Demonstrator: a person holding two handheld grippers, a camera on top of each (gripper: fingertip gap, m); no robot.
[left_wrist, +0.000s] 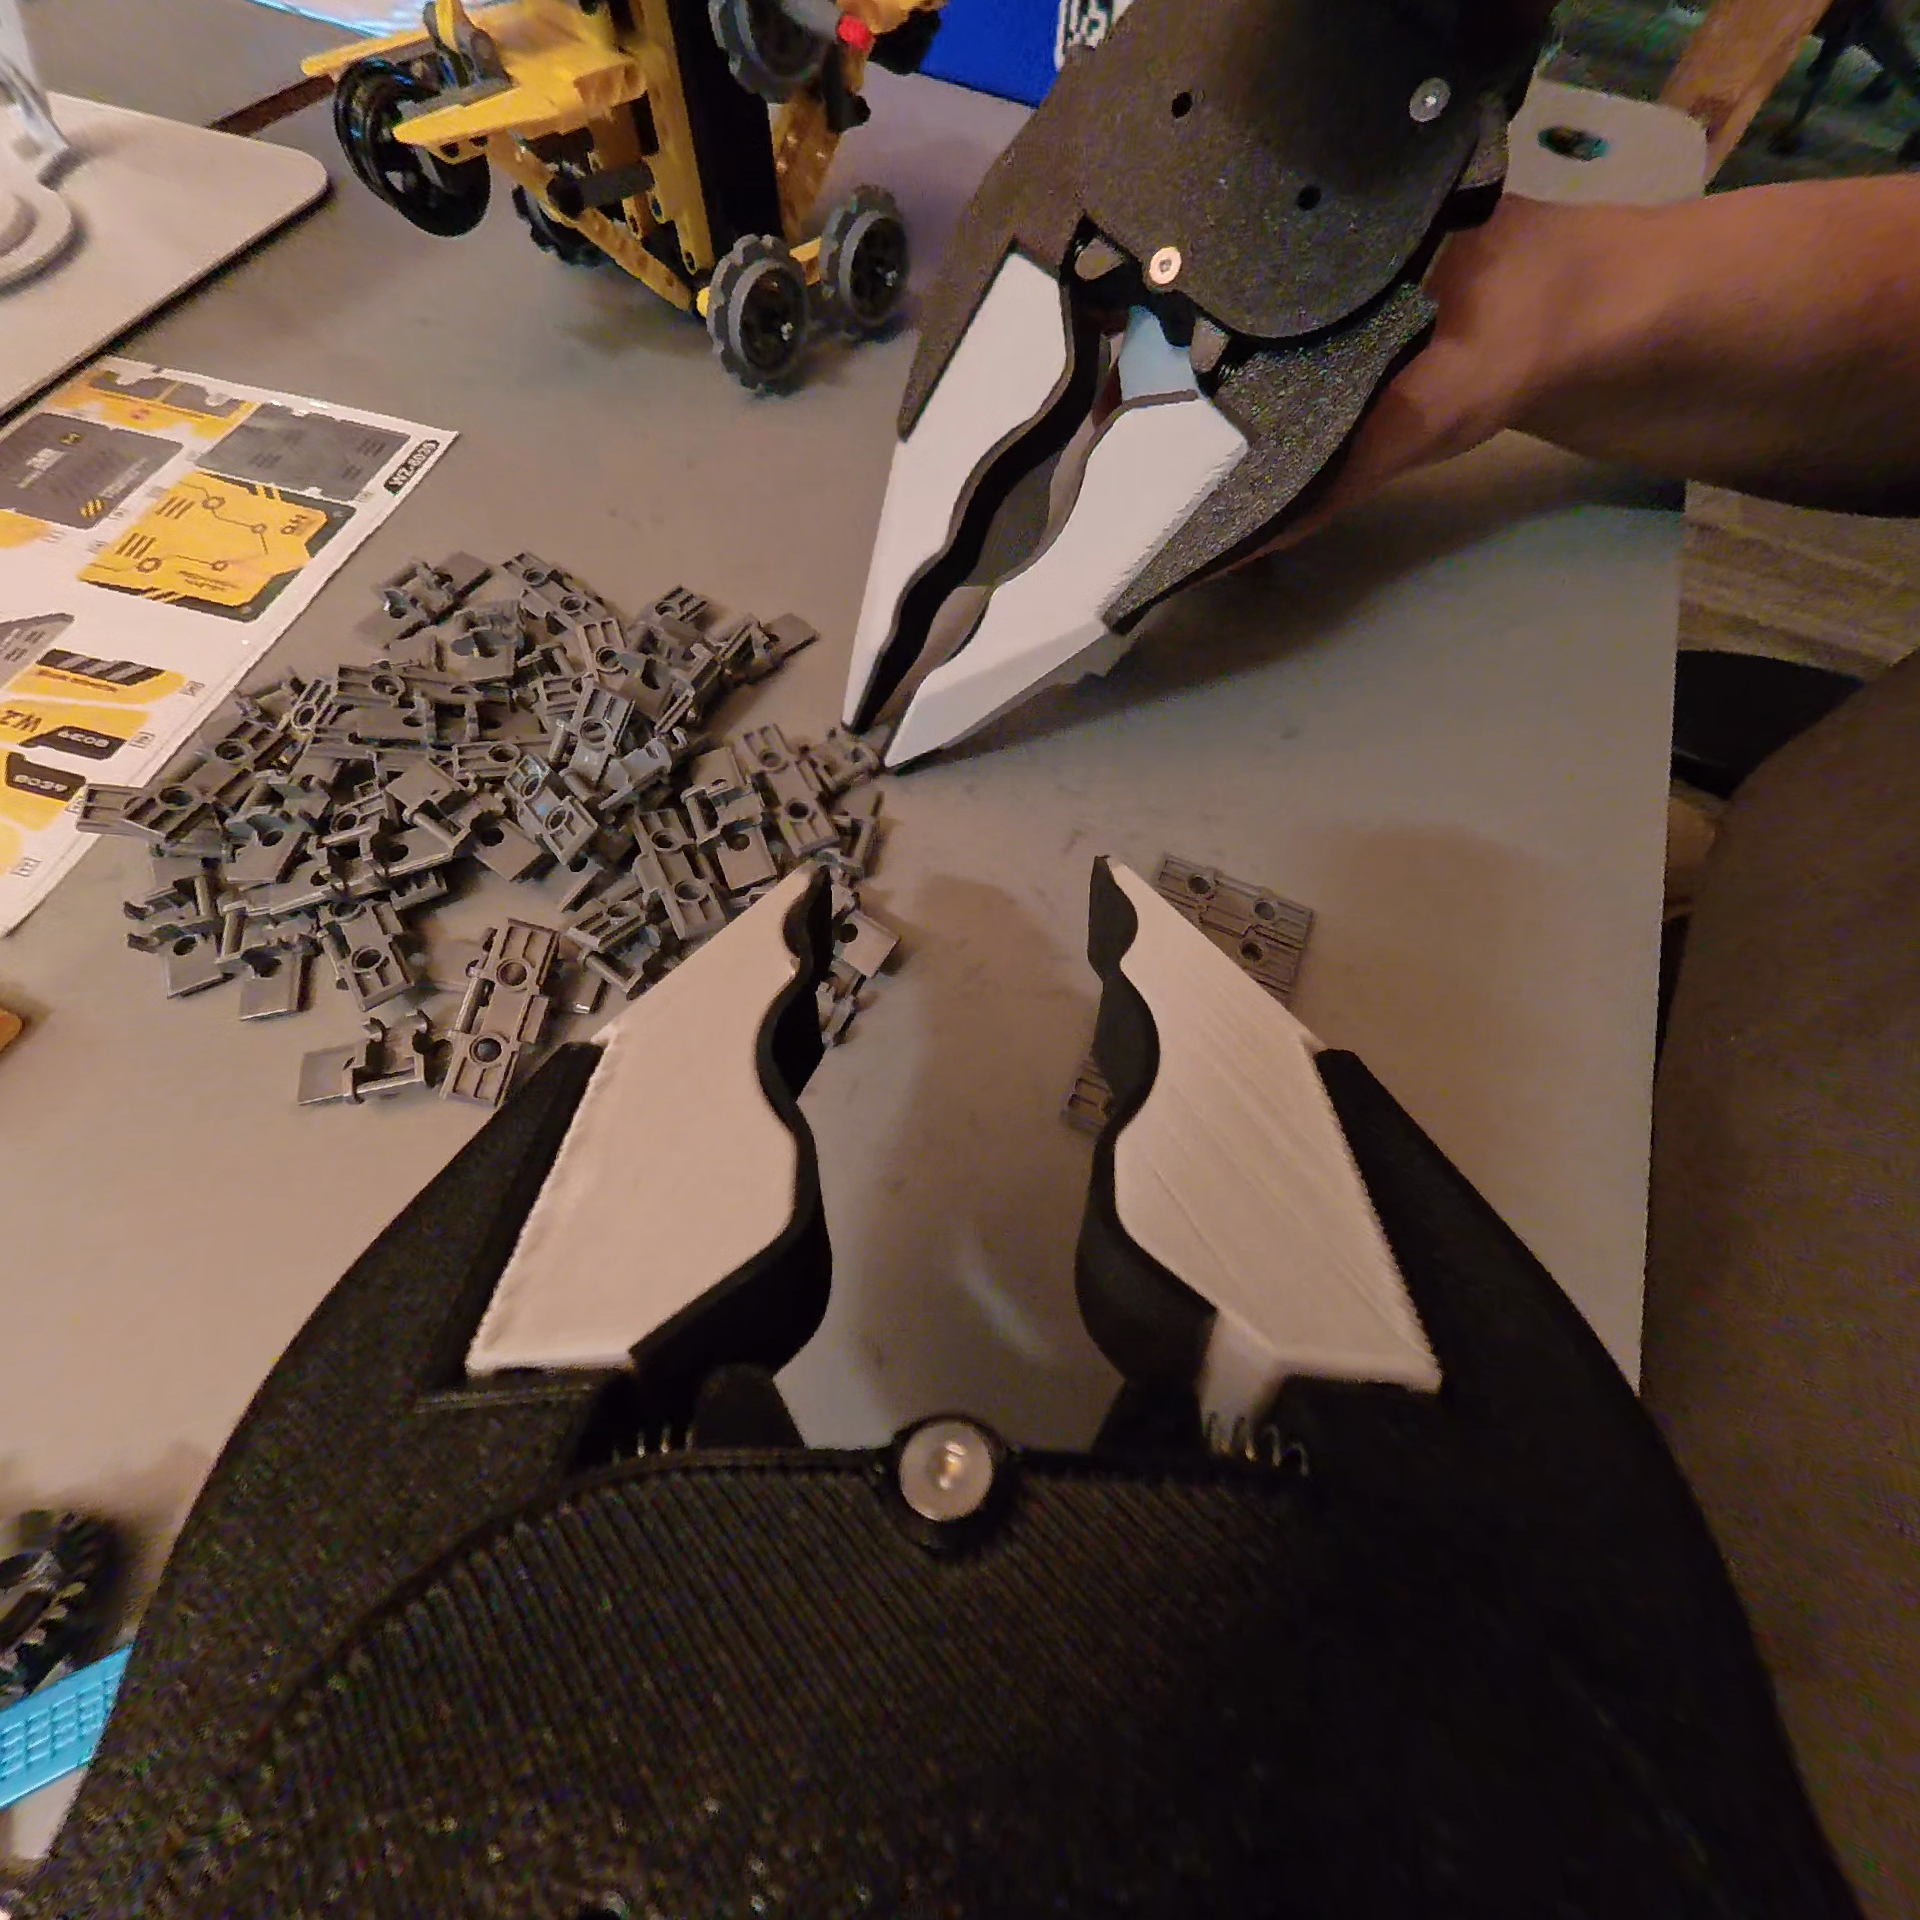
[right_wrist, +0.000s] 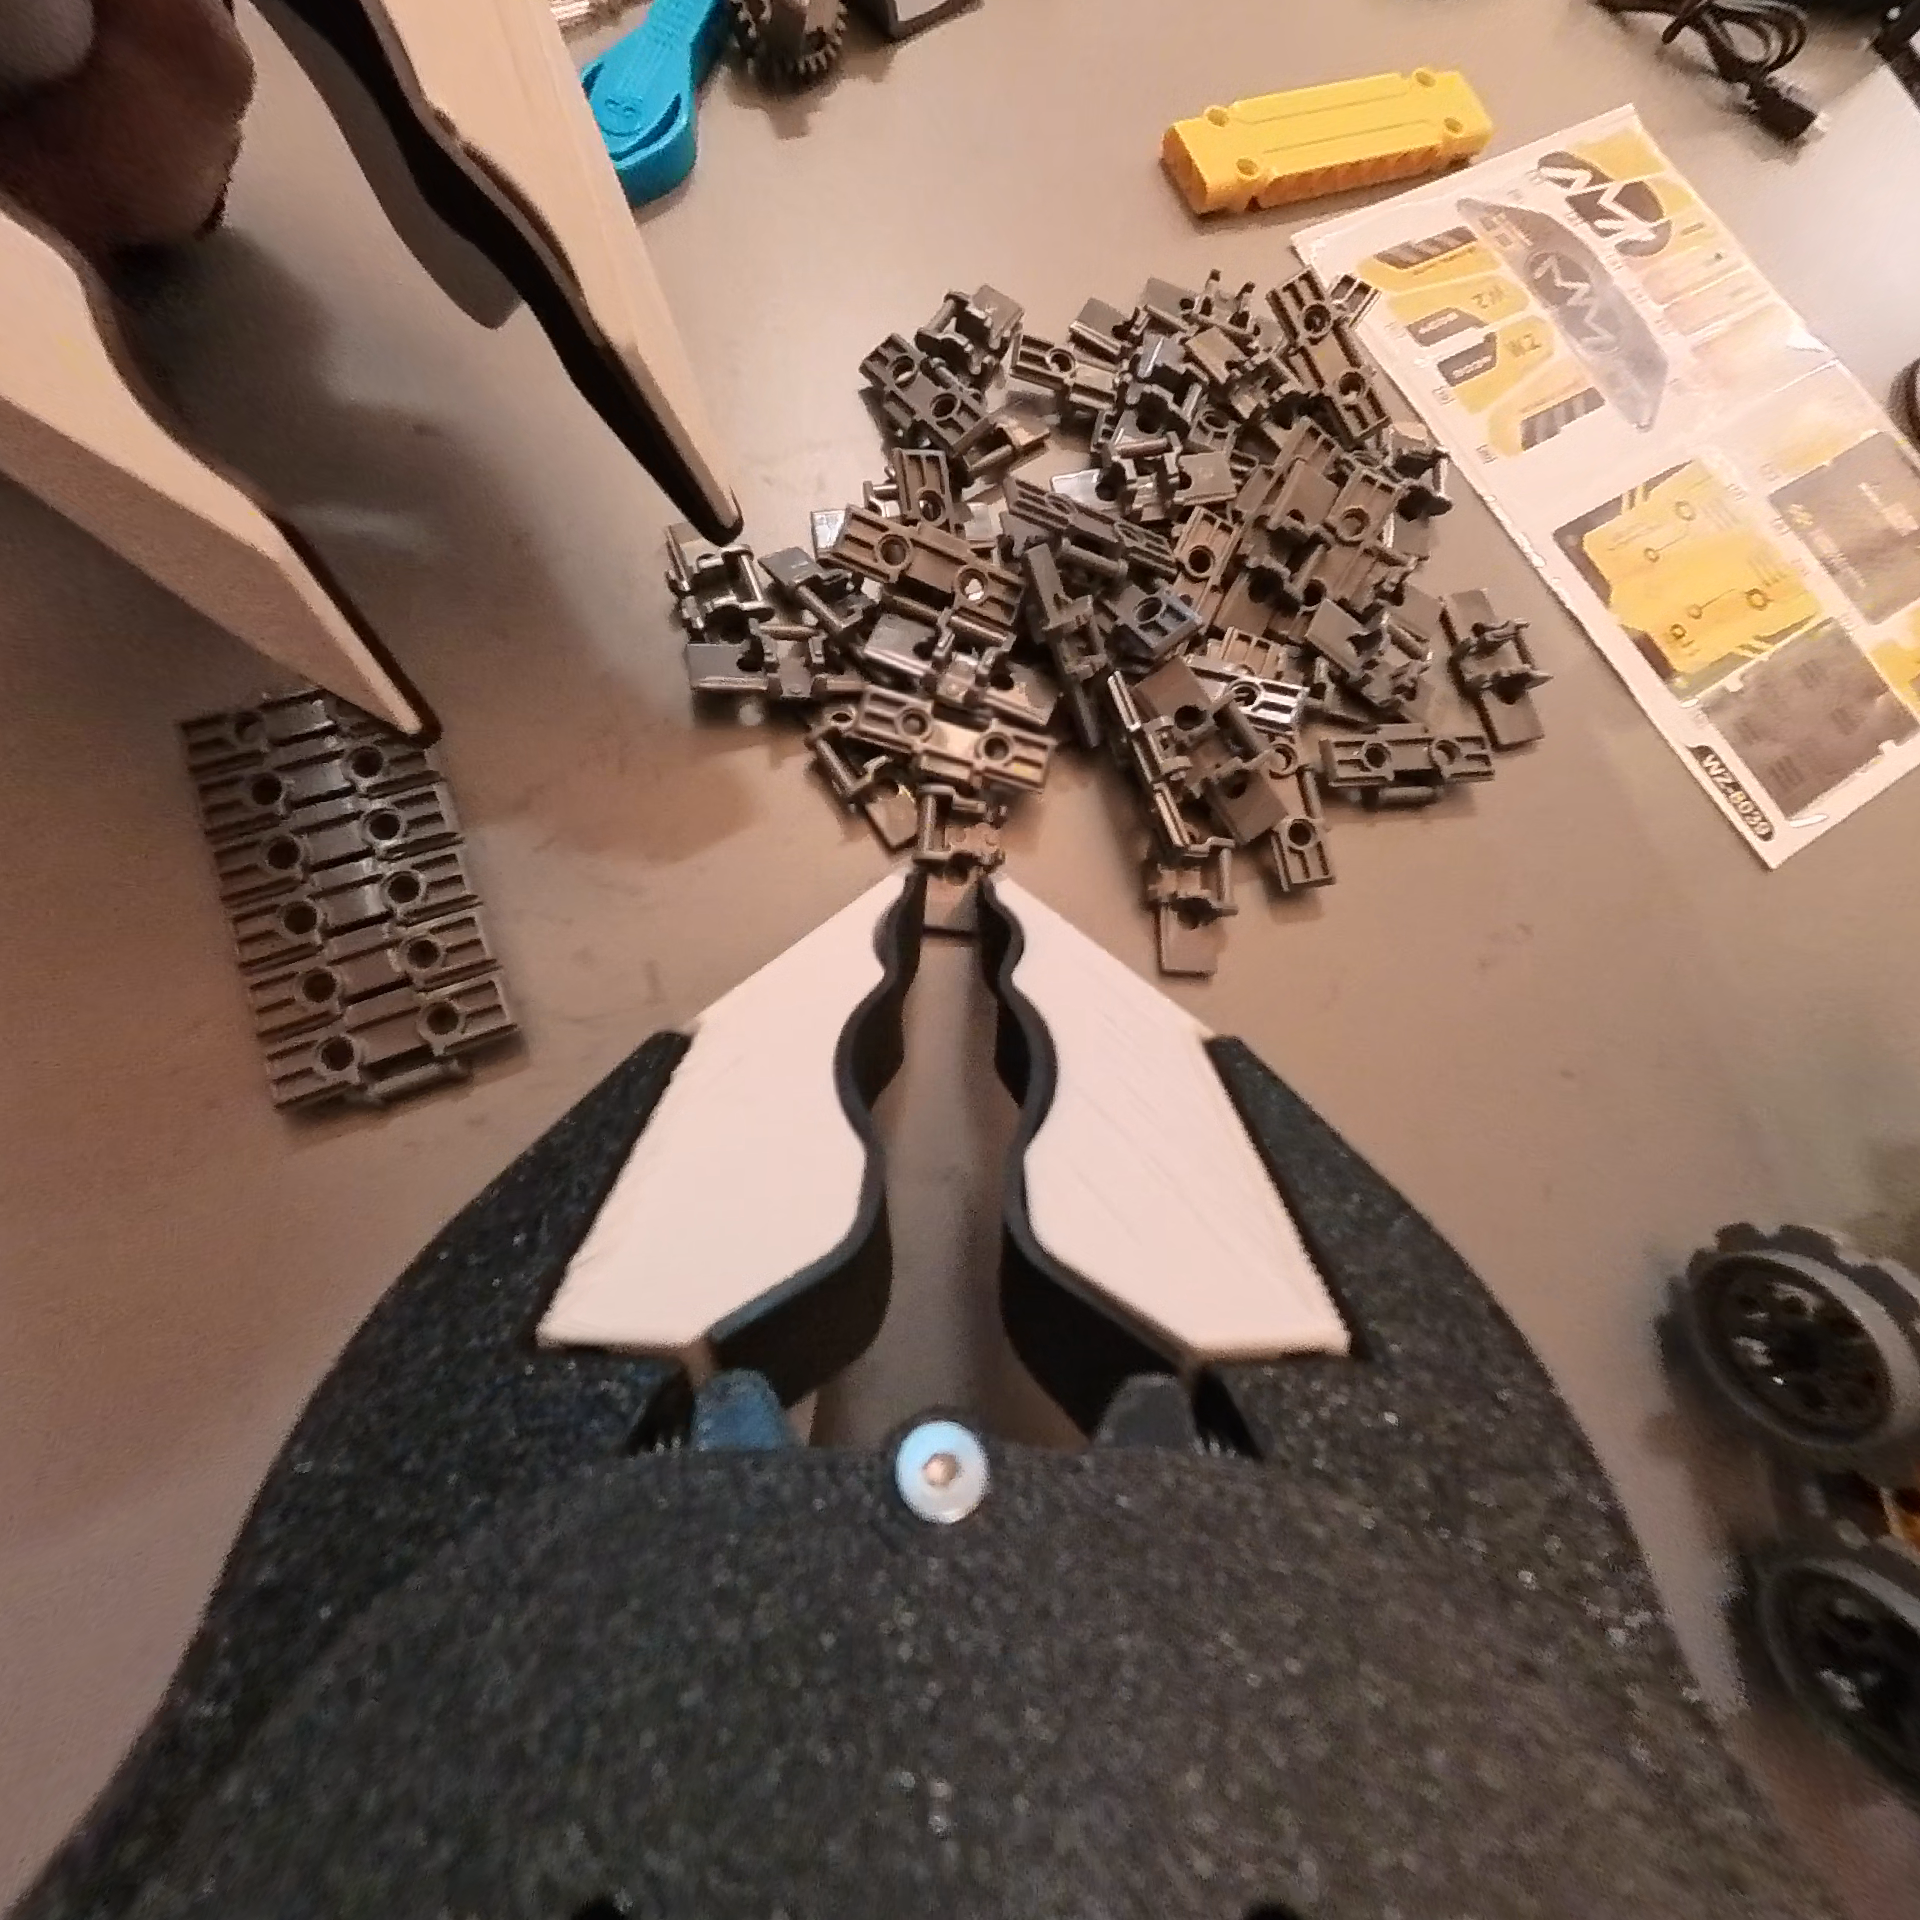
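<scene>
A pile of small grey track links lies on the grey table; it also shows in the right wrist view. My right gripper is shut on one grey track link at the near edge of the pile. In the left wrist view it reaches in from the upper right. My left gripper is open and empty, low over the table between the pile and an assembled strip of track links. Its right finger partly hides that strip.
A yellow and black brick vehicle stands behind the pile. A sticker sheet lies to the pile's left, also in the right wrist view. A yellow panel, blue tool and wheels lie around. The table edge runs close on the right. The grippers' ends are close to 7 centimetres from one another. The yellow panel is about equally far from each gripper, around 20 centimetres.
</scene>
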